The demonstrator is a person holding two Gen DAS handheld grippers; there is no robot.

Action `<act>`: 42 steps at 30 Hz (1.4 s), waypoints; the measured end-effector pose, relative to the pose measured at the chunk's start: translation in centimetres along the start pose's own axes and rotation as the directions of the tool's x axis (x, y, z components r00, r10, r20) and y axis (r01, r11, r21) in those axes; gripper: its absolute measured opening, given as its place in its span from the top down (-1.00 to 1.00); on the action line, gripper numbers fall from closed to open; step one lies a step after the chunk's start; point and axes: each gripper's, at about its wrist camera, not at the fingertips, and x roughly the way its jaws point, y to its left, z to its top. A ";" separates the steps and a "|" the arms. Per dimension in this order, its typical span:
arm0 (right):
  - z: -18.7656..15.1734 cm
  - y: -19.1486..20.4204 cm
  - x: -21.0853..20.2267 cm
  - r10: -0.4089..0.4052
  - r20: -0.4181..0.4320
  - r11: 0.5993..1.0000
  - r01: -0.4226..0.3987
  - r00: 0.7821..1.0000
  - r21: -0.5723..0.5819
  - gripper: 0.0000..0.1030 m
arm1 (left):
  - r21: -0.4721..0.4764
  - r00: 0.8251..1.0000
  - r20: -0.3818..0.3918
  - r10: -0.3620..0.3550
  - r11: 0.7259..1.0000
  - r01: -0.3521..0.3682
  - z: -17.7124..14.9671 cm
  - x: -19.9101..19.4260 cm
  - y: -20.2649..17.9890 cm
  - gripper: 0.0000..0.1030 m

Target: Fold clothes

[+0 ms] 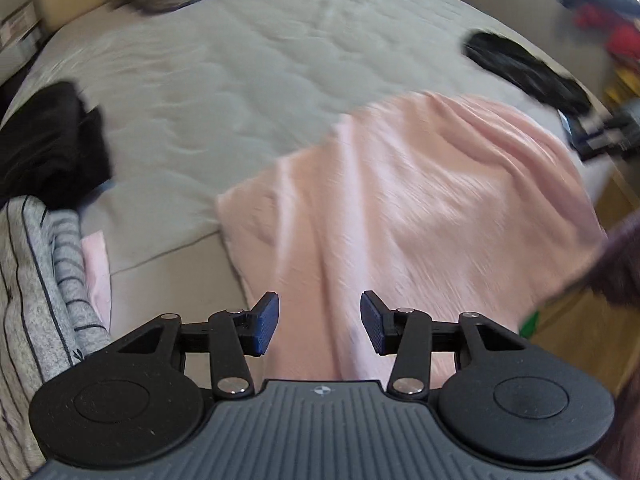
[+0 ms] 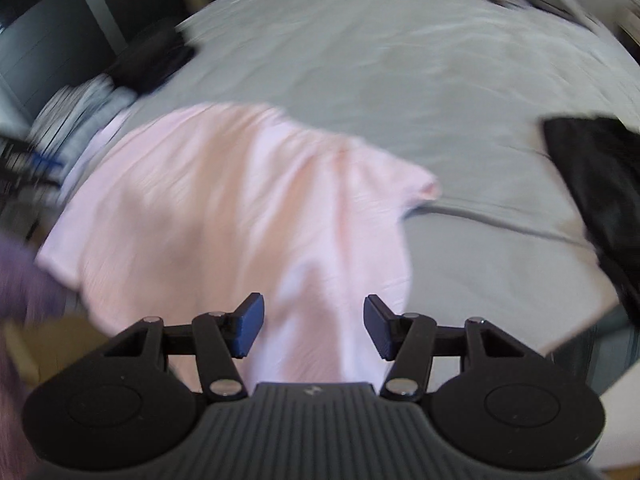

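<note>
**Pink shirt spread on bed edge, both grippers empty above it**

Hovering over the near edge of the bed, the left gripper (image 1: 320, 328) has its jaws spread wide with nothing between the blue pads (image 1: 266, 326). Right gripper (image 2: 314, 326) same: jaws wide apart, empty, blue pads (image 2: 250, 326) clear of the cloth.

Pink shirt (image 1: 420, 200) lies spread on the grey bed cover (image 1: 224, 92), its lower part draping over the bed's near edge toward the cameras. In the right wrist view the pink shirt (image 2: 224, 208) shows one short sleeve (image 2: 424, 188) pointing right, lying on the bed cover (image 2: 400, 72). Fabric is wrinkled lengthwise. Both views are motion-blurred, so fine detail is unclear.

Left side of the left wrist view: a black garment (image 1: 48, 144) sits on the bed, and just in front of it a stack of grey striped clothes (image 1: 36, 280) with a bit of pale pink fabric (image 1: 96, 272) beside it. Another dark garment (image 1: 520, 68) lies at the far right of the bed, apart from the shirt. In the right wrist view a black garment (image 2: 596, 184) hangs over the bed's right edge, well apart from the shirt, and a dark pile (image 2: 152, 60) sits at the far left next to striped grey cloth (image 2: 88, 108).

A purple sleeve (image 1: 624, 264) is at the right edge of the left wrist view.
</note>
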 end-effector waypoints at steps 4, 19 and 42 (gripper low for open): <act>0.8 -2.0 1.4 0.013 0.002 0.987 -0.013 1.000 0.163 -0.28 | -0.153 0.999 -0.005 -0.035 0.988 0.034 1.3 1.9 1.7 0.14; 1.7 -2.9 8.4 0.050 -0.105 0.954 -0.017 0.993 0.299 -0.56 | -0.141 0.991 -0.135 -0.024 0.990 0.005 2.6 7.5 1.4 0.13; 6.6 6.0 3.9 0.139 0.023 0.955 -0.140 0.990 0.261 0.73 | -0.218 0.996 -0.081 -0.026 0.976 0.008 1.8 5.5 3.0 0.13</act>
